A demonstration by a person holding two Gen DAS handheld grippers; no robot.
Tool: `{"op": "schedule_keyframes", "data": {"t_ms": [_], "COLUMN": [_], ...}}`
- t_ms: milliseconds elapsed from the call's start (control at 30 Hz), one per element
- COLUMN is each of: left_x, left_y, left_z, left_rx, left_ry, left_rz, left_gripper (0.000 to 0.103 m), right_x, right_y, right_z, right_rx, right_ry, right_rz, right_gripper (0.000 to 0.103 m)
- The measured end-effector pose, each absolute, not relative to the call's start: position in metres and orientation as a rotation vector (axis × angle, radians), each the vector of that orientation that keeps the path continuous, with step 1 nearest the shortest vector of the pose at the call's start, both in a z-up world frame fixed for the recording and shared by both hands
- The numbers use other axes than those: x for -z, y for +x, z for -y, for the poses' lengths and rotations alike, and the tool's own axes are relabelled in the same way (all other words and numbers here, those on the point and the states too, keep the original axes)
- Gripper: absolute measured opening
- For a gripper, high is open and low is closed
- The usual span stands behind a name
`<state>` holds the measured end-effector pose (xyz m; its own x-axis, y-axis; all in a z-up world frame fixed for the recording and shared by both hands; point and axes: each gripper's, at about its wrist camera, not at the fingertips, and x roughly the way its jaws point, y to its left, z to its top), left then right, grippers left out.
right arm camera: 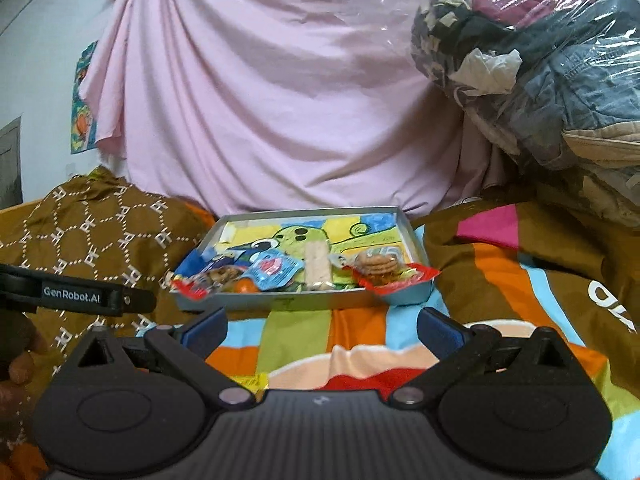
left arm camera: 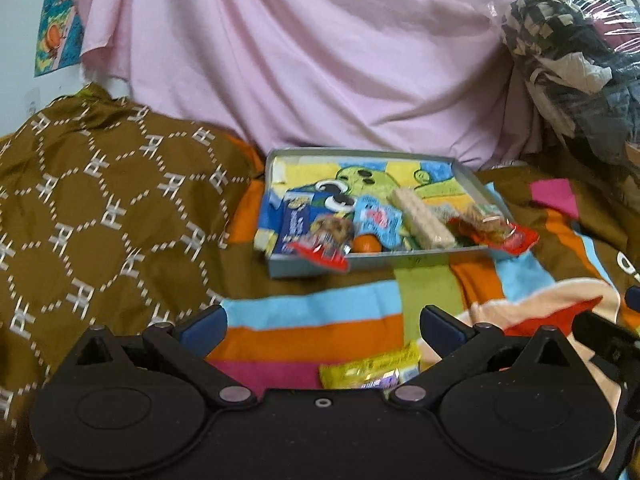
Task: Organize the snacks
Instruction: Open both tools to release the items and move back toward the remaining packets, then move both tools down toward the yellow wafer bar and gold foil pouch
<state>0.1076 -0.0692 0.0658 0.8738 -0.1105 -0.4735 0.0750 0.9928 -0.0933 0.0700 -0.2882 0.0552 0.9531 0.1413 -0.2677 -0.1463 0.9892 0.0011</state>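
We are holding both tongs wide apart and gripping nothing — the left tongs (left arm camera: 322, 322) hovering over a yellow snack packet (left arm camera: 370, 370) lying on the striped blanket (left arm camera: 304, 336) at 6 o'clock, the right tongs (right arm camera: 322, 326) hovering over bare blanket. At 12 o'clock a grey tray (left arm camera: 372, 262) is sitting on the blanket, carrying a wafer bar (left arm camera: 422, 218), a blue cookie pack (left arm camera: 298, 224), a light-blue packet (left arm camera: 376, 216) and a red-wrapped biscuit pack (left arm camera: 494, 230) — its end overhanging the tray's 3 o'clock rim.

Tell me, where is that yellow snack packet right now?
The yellow snack packet lies on the striped blanket, outside the tray, between the open left tool's fingers in the left wrist view.
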Motion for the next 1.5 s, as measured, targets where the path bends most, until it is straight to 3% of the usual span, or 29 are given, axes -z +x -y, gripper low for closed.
{"op": "schedule_keyframes", "data": {"t_ms": [767, 1500], "left_x": [-0.016, 0.010], "left_y": [0.062, 0.086], "left_z": [0.045, 0.037], "left_rx": [0.109, 0.110], "left_ry": [-0.057, -0.040], "left_rz": [-0.613, -0.682], "left_gripper": [0.102, 0.102], "right_x": [0.010, 0.023], "right_y": [0.033, 0.064], "right_z": [0.261, 0.239], "right_rx": [-0.130, -0.132], "right_ry": [-0.043, -0.073], "right_rz": [-0.584, -0.642], "right_gripper": [0.103, 0.103]}}
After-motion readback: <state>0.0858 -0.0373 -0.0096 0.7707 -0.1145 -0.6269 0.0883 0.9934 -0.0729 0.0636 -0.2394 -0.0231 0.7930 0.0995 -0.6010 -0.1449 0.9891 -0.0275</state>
